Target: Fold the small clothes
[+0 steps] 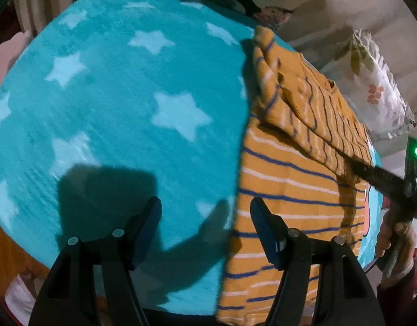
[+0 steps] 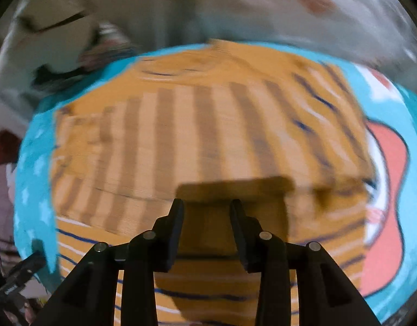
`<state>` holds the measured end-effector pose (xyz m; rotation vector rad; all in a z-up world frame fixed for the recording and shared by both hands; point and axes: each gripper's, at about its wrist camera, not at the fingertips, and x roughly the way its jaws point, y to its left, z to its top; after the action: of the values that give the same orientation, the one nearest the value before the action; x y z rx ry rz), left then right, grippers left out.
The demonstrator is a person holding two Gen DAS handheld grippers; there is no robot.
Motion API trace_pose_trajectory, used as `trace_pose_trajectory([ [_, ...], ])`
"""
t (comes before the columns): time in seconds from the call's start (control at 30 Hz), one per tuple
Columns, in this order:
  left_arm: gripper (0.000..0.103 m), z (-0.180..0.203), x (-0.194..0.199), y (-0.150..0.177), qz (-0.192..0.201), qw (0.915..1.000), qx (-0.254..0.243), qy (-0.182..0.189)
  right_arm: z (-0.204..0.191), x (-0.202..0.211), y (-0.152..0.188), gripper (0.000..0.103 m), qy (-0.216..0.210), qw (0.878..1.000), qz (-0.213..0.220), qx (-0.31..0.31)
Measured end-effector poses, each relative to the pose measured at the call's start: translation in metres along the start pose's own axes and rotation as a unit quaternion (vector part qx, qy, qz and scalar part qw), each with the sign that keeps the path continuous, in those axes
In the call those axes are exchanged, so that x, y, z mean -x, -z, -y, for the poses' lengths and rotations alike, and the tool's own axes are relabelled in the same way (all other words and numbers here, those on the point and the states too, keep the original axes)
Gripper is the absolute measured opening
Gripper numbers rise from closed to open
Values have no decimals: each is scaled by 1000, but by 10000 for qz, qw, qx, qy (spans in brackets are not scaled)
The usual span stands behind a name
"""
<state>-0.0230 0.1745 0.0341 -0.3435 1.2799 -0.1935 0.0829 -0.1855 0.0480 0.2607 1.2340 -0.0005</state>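
Note:
An orange shirt with blue and white stripes [image 1: 284, 198] lies on a teal blanket with pale stars [image 1: 121, 95]. One side of the shirt is folded over, inside out [image 1: 325, 119]. My left gripper [image 1: 205, 209] is open and empty above the shirt's left edge. My right gripper [image 2: 207, 207] is open and empty just above the folded shirt [image 2: 208, 125]; in the left wrist view it shows at the right [image 1: 377, 175], reaching over the fold, with the hand that holds it.
The teal blanket [image 2: 31, 163] carries a pink and white cartoon print [image 2: 388, 163] at the shirt's right. Floral pillows [image 1: 371, 81] and bedding lie beyond the blanket. The right wrist view is blurred by motion.

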Motion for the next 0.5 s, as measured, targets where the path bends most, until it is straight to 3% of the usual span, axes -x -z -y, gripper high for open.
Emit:
trace_pose_trajectory([
  [0.17,67,18,-6,18,36,9999,56,-153,68,15,26,48,85,9995,-37,-292],
  [0.3,67,23,-14,32,-93,9997,215,-16,112,29,53,50,-18,9987,-27,-513],
  [0.5,67,34,-11,58,69,9999,64,50,165,36,100,55,-238,9958,-181,-869],
])
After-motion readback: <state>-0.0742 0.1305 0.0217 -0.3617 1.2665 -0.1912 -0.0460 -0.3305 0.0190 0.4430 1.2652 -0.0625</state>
